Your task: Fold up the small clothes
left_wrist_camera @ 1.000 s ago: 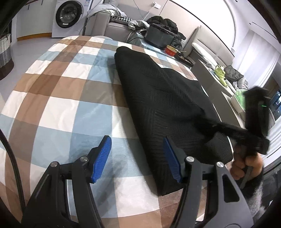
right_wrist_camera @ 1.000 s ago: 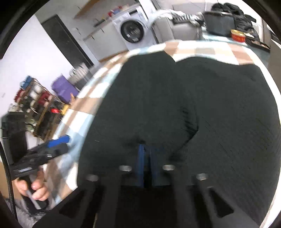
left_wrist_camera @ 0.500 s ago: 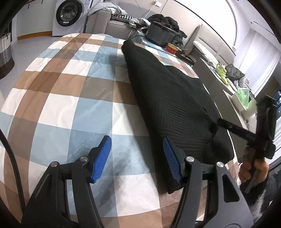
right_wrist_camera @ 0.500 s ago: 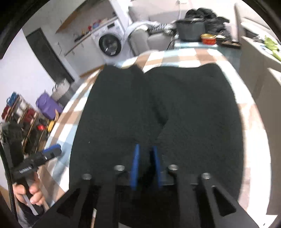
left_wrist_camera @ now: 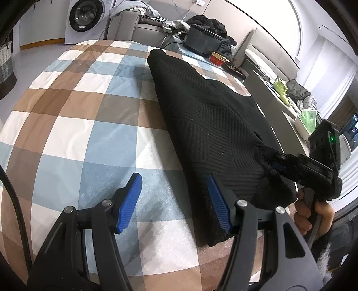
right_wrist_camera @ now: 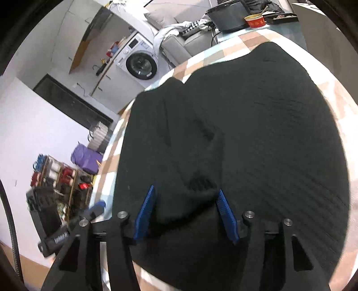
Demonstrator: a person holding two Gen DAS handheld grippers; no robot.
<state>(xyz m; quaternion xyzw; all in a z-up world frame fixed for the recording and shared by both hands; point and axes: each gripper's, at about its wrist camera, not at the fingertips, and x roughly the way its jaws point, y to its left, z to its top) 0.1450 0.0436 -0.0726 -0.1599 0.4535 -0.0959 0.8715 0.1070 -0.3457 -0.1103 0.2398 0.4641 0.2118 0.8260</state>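
A black knit garment (left_wrist_camera: 214,125) lies lengthwise on the checked bedspread (left_wrist_camera: 73,125); it fills the right wrist view (right_wrist_camera: 268,134). My left gripper (left_wrist_camera: 174,201) is open and empty over the spread, at the garment's near left edge. My right gripper (right_wrist_camera: 185,212) is open, its blue pads (right_wrist_camera: 226,212) on either side of a raised fold of the black fabric. The right gripper also shows in the left wrist view (left_wrist_camera: 313,167) at the garment's near right end. The left gripper shows blurred in the right wrist view (right_wrist_camera: 67,223).
A washing machine (left_wrist_camera: 85,20) and a grey sofa (left_wrist_camera: 147,33) with clothes stand beyond the bed. A black box (left_wrist_camera: 201,42) and a red tin (left_wrist_camera: 218,59) sit at the far side. A shelf of bottles (right_wrist_camera: 58,179) stands left of the bed.
My right gripper has opened and let go of the black fabric it was pinching. The garment now lies flatter. My left gripper has stayed open, shifting slightly.
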